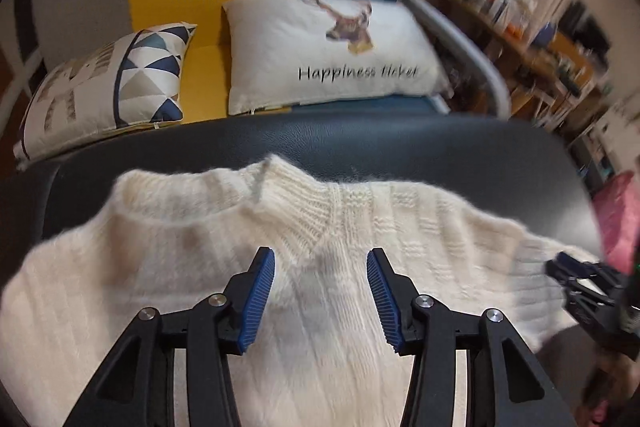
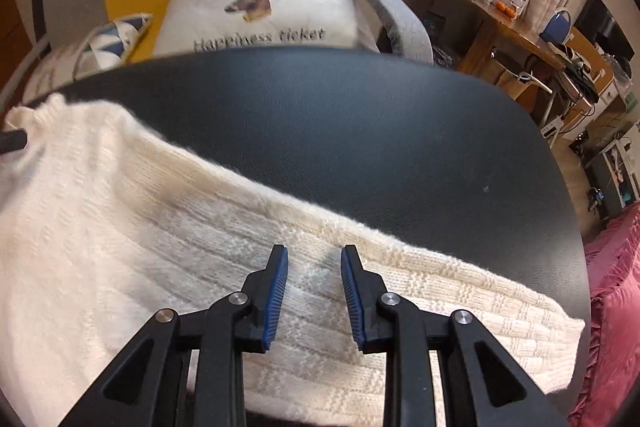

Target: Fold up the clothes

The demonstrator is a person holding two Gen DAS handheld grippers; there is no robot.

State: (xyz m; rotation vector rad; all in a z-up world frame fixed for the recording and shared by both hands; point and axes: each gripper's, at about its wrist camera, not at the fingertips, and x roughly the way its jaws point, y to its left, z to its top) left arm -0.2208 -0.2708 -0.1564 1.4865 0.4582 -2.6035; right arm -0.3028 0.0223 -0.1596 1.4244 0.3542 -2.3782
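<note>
Sweater (image 1: 224, 267) lies flat on the table (image 1: 400, 151), collar toward the far edge. Left gripper (image 1: 321, 297) spread above the chest; right gripper (image 2: 314, 293) spread above the sleeve (image 2: 460, 303).

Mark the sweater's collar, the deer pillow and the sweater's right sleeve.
sweater collar (image 1: 280, 195), left wrist view, on the ribbed neckband.
deer pillow (image 1: 320, 55), left wrist view, on its white face below the deer.
right sleeve (image 2: 500, 299), right wrist view, on the knit near the cuff.

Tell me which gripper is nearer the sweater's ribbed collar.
Left. The left gripper hangs open just below the ribbed collar of the white sweater. The right gripper is open over the sleeve, well off to the side.
</note>
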